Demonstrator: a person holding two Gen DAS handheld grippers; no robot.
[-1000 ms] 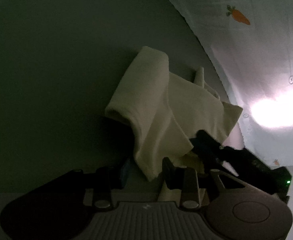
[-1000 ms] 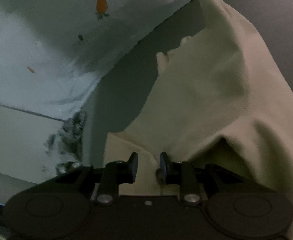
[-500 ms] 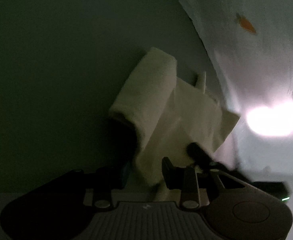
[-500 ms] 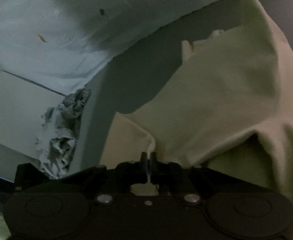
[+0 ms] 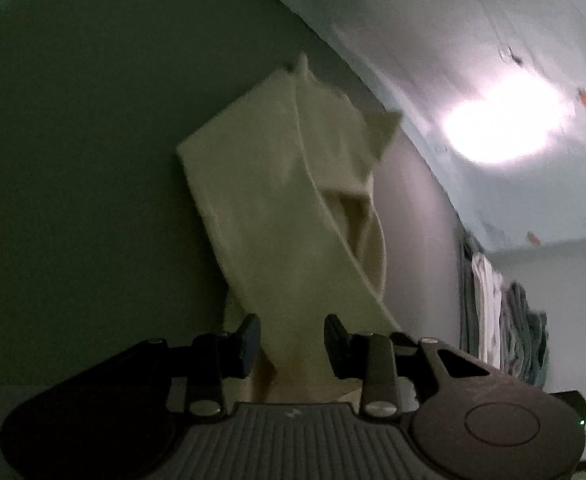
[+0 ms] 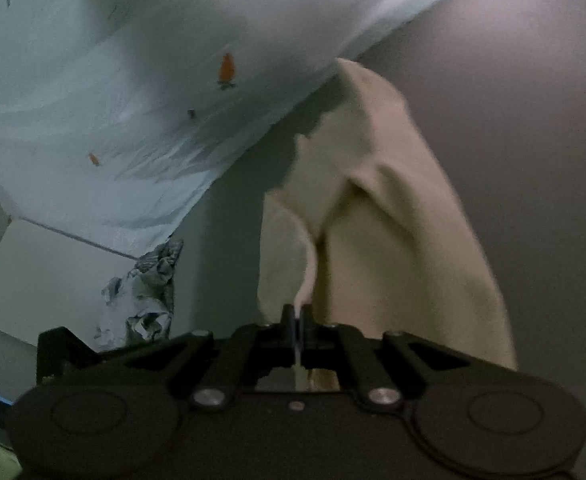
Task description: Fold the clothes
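While the right gripper (image 6: 297, 314) is clenched tight on a thin edge of the cream garment (image 6: 393, 216), the cloth rises from its tips toward twelve o'clock over the grey surface (image 6: 533, 140). Partly parted, the left gripper (image 5: 292, 336) has the garment (image 5: 277, 208) running between its fingers (image 5: 249, 340); whether they pinch it I cannot tell.

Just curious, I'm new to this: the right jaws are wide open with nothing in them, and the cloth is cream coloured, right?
Not quite. The right gripper has its jaws shut on an edge of the cream cloth, as the right wrist view shows. The cloth is indeed cream.
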